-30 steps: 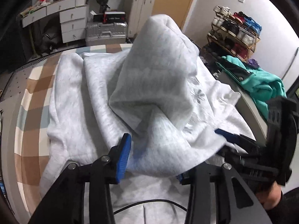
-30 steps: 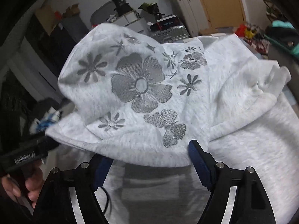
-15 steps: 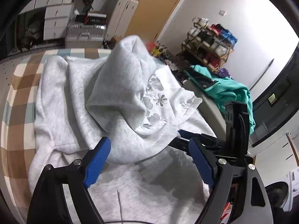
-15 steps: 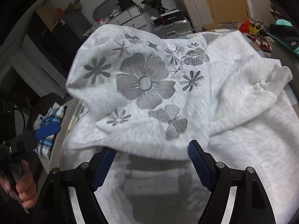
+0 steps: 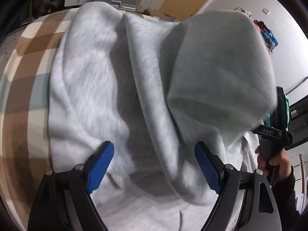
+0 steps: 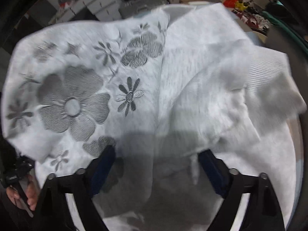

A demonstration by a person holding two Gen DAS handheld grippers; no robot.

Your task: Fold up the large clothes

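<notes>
Pale grey fleece sweatshirt with embroidered grey flowers (image 6: 73, 105) is lying bunched across the checked brown-and-cream tabletop (image 5: 25, 61), which is showing only to the left of the garment in the left wrist view. A puffed fold of it (image 5: 221, 73) is standing up over the garment's right part, and a ribbed cuff (image 6: 269, 71) is resting at the right of the flowers. Left hand-held gripper (image 5: 154, 163) is hanging just above the garment, jaws spread, grasping nothing. Right hand-held gripper (image 6: 156, 165) is likewise released, with cloth lying between its blue pads (image 6: 102, 167) but not pinched. The fabric is appearing soft, thick and limp, likely sagging when lifted; hem, cuff or shoulder seam is offering the firmest hold.
</notes>
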